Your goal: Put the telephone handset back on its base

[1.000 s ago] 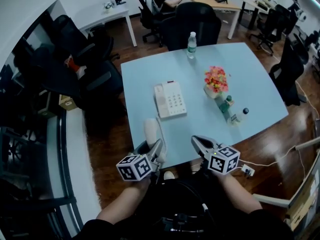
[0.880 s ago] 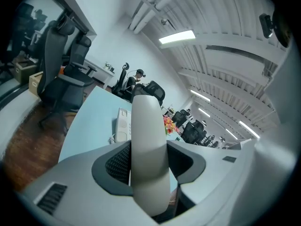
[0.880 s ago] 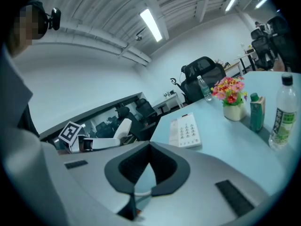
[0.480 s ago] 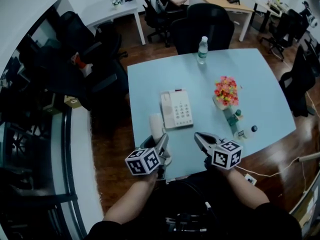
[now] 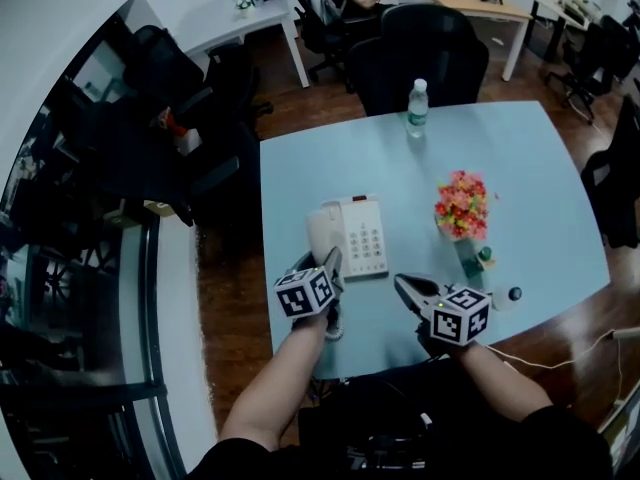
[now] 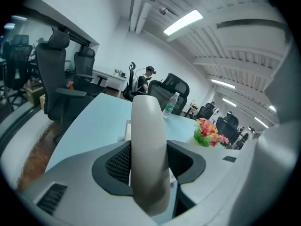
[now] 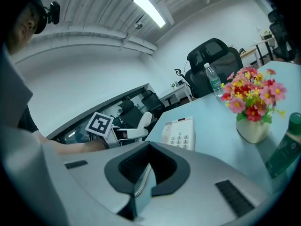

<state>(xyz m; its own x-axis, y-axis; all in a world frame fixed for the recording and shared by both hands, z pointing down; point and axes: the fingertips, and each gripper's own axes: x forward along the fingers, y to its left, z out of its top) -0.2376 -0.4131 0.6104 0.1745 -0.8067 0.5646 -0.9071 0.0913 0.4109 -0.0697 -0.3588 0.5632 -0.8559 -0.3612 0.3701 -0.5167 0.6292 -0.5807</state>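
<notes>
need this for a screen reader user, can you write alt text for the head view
Seen from above, the left gripper grips a white telephone handset at the left side of its base on a pale blue table, with the right gripper alongside. Flowers and a water bottle stand farther back.
</notes>
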